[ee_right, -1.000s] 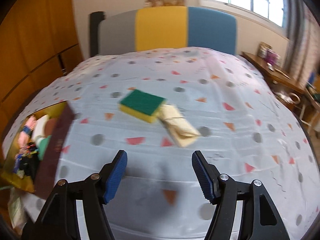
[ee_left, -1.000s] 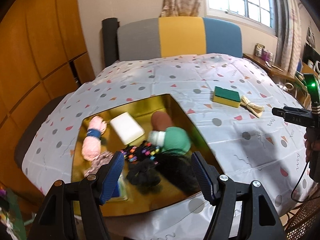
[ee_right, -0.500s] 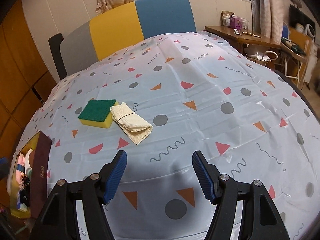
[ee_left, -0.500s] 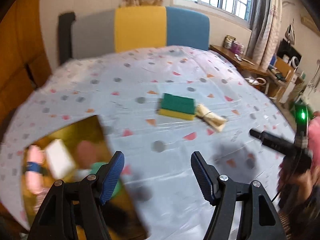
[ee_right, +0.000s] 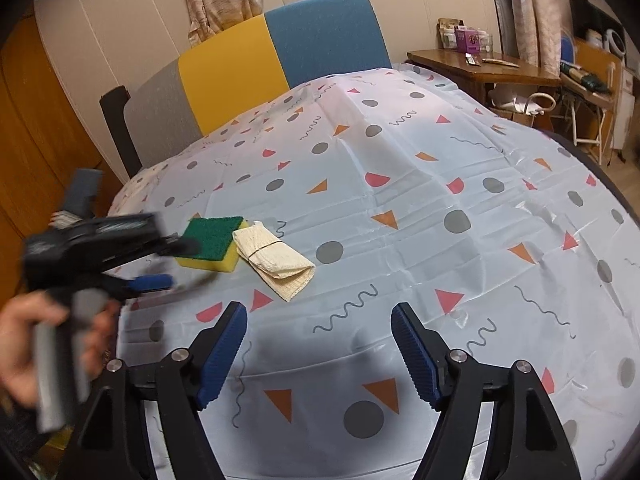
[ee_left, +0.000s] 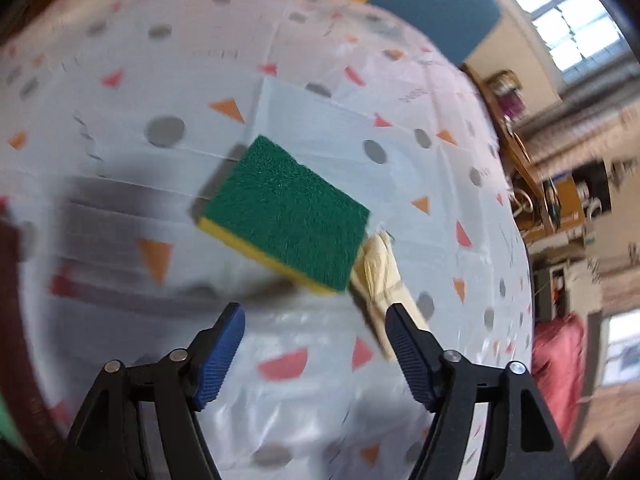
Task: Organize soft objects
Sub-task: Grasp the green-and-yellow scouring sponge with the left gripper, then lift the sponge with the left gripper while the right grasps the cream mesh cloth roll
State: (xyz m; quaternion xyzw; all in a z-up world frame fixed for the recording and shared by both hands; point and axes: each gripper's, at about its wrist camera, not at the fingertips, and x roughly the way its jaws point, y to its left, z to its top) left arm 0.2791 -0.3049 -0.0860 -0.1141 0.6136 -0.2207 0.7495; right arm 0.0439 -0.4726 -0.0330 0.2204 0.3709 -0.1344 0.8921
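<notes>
The step in hand is the approach to the next soft thing to be put away: the sponge [ee_left: 286,216], green scouring face up and yellow foam below, lying flat on the patterned cloth [ee_right: 460,184] that covers the worktop. The left gripper [ee_left: 316,350] is tipped down toward the sponge, and its fingers [ee_left: 222,354] have just been opening; they stand spread wide with nothing between them, short of the sponge's near yellow edge. In the right wrist view the same tool shows blurred just beside the sponge, gripped by the person's hand [ee_right: 44,344], one dark fingertip lying across the sponge's corner in the picture; whether it touches cannot be told through the blur.

Against the sponge's far side, touching or nearly so, lies a folded cream cloth [ee_right: 276,260] bound with a thin band, also not yet put away.

The right gripper [ee_right: 318,352] hovers over bare tablecloth on the near side of the sponge, well clear of it. Its fingers have likewise just been opening and hold nothing.

The next move probably calls for the left fingers to straddle the sponge across its shorter sides, low enough to catch the foam, without snagging the cream cloth, then to squeeze gently since the foam will give.
</notes>
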